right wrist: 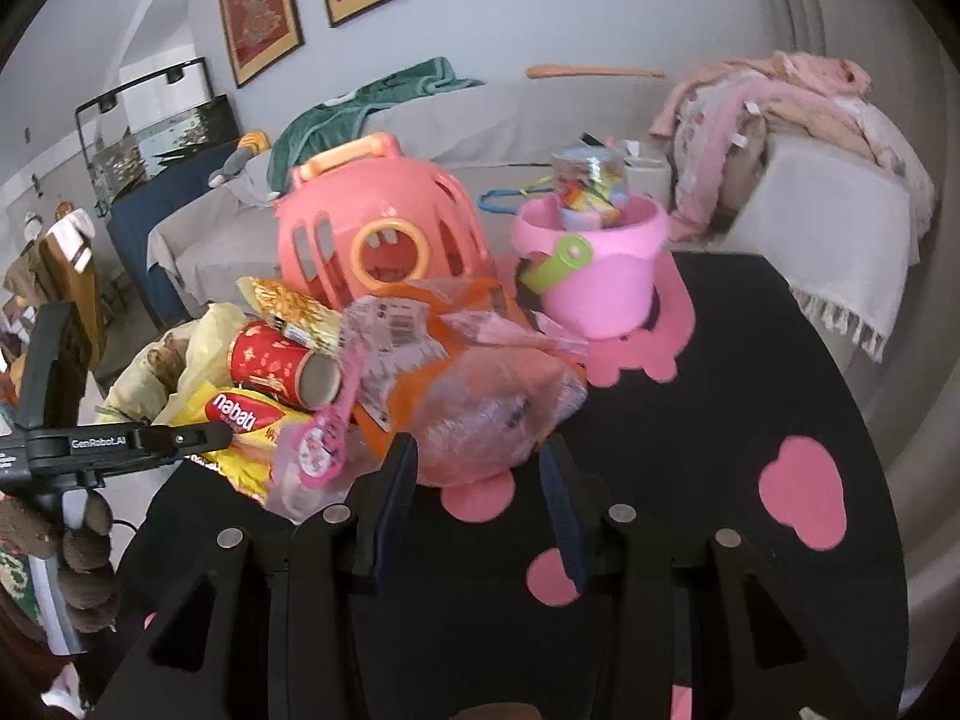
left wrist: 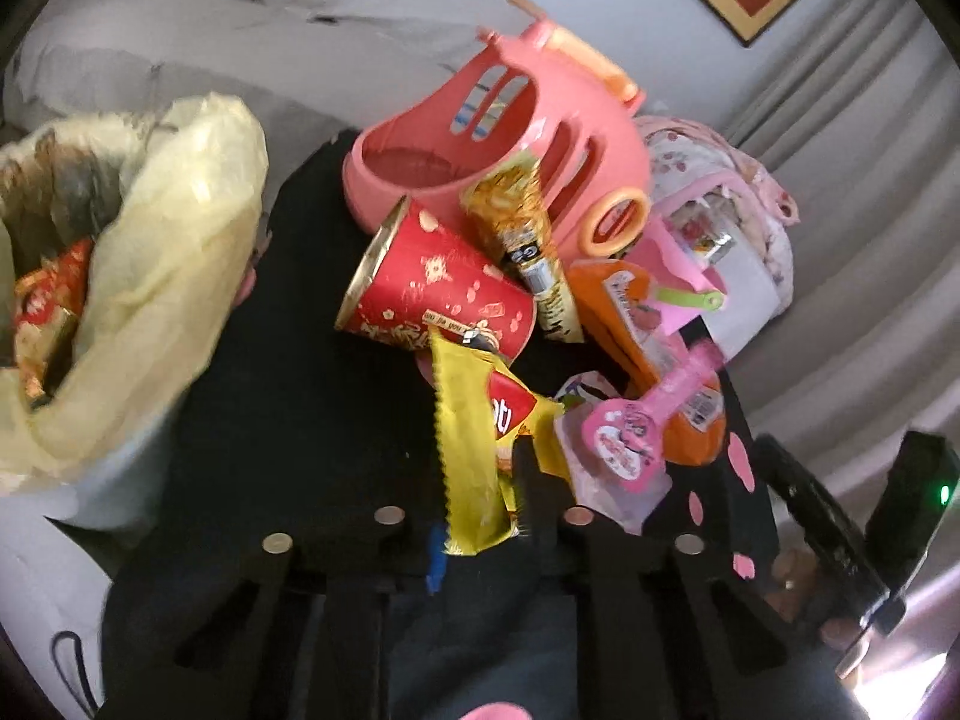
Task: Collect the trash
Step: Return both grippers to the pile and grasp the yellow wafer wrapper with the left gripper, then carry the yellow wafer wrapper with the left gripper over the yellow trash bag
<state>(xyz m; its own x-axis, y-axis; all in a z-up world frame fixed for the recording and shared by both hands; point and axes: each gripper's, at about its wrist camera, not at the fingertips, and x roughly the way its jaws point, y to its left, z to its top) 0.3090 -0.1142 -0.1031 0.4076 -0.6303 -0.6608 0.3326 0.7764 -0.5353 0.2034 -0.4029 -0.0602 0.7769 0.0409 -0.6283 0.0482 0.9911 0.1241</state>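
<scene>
The left gripper [left wrist: 480, 516] pinches a yellow wrapper [left wrist: 474, 450] above the black tabletop [left wrist: 300, 396]. A red cup [left wrist: 438, 294] lies beyond it, with a lined trash bin [left wrist: 150, 276] off the tabletop's left edge.

Yellow wafer wrapper [left wrist: 474, 468] with red logo; red cup [left wrist: 435, 294], perhaps gold-flecked; black table [right wrist: 750, 360], pink blotches.

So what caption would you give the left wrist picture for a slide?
Left gripper shut on a yellow wrapper beside a red cup, with the lined trash bin waiting at left.
</scene>
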